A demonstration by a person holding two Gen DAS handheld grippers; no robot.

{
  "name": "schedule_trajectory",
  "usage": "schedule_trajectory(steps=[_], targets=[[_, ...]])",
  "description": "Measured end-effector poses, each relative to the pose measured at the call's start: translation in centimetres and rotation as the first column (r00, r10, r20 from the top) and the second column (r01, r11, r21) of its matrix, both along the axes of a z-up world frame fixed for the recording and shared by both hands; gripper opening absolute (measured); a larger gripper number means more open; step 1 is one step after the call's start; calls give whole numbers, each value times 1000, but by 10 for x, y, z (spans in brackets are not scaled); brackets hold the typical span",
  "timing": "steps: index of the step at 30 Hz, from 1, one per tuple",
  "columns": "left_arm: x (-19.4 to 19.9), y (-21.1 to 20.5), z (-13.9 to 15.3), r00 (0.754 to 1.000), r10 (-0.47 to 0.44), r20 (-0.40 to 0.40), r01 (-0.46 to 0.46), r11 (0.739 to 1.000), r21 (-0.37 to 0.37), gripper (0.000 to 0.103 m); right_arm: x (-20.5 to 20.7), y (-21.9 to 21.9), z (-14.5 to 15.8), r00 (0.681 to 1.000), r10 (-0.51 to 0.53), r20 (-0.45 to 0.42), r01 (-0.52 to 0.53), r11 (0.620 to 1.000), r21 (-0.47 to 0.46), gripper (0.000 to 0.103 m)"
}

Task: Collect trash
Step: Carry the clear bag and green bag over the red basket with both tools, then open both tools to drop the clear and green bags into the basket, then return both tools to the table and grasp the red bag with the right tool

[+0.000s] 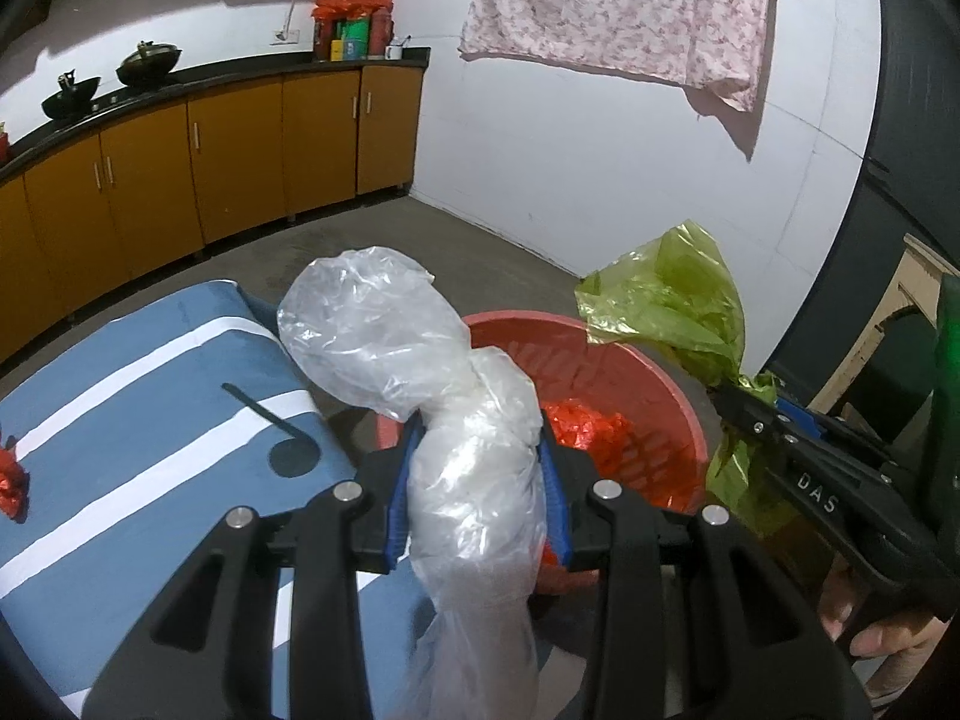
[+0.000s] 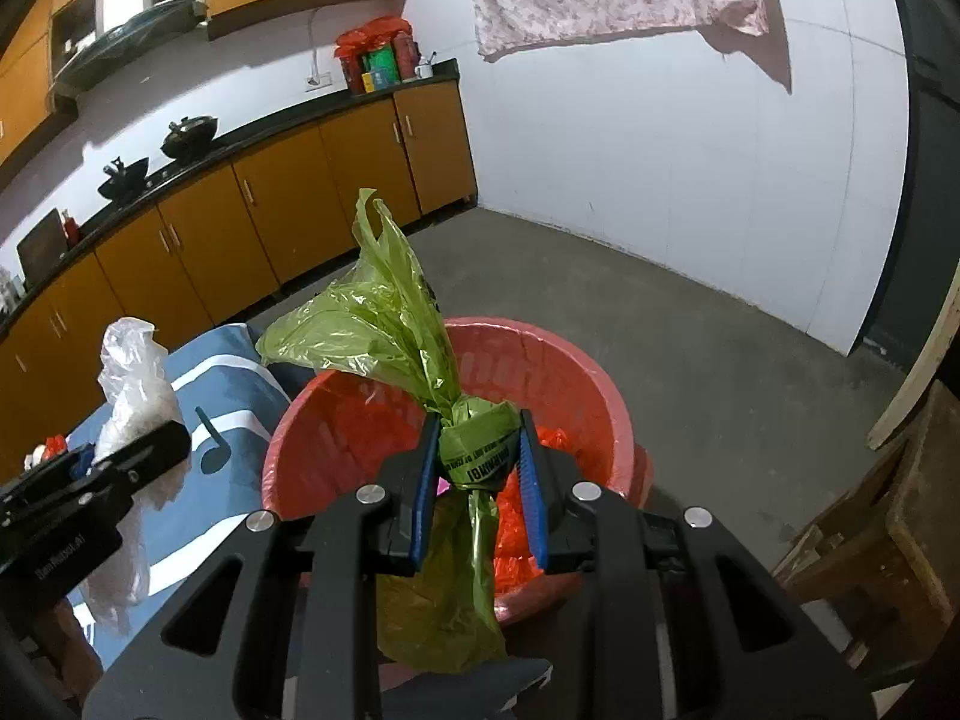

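Snagging is the likeliest trouble: thin film clings to ribbed blue pads, so either bag may hang on after release and drop beside the red basket (image 2: 600, 384) rather than into it. The left gripper (image 1: 477, 486) pinches a crumpled clear plastic bag (image 1: 384, 330) at its twisted waist, the puffed top ahead of the fingers, the tail dangling below. The right gripper (image 2: 477, 468) pinches a knotted green plastic bag (image 2: 372, 312), its loose ends flaring ahead. The perforated, round basket sits just beyond and below both, with red scraps (image 2: 516, 534) inside. One more red scrap (image 1: 12, 480) lies far left on the blue striped surface (image 1: 120, 396).
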State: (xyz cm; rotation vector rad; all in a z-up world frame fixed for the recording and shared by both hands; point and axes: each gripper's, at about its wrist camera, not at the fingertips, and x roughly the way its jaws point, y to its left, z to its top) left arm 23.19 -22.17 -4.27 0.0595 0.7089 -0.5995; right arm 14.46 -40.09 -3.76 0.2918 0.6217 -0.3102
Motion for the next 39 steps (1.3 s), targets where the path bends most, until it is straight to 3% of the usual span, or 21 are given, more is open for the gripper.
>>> schedule_trajectory(steps=[15, 23, 26, 29, 39], targets=[[15, -41, -20, 995, -90, -42, 90, 996, -16, 36, 19, -22, -5, 999, -23, 30, 20, 997, 76, 25], [29, -40, -33, 993, -79, -85, 76, 997, -34, 51, 30, -31, -10, 999, -4, 45, -2, 993, 118, 37], [32, -33, -38, 993, -60, -98, 57, 998, -30, 53, 28, -32, -14, 999, -11, 36, 6, 992, 125, 39], [33, -20, -41, 995, -24, -98, 21, 999, -25, 58, 23, -32, -16, 999, -22, 32, 17, 992, 125, 52], [27, 59, -28, 984, 178, -13, -178, 984, 5, 72, 29, 2, -2, 998, 48, 31, -50, 998, 48, 52]])
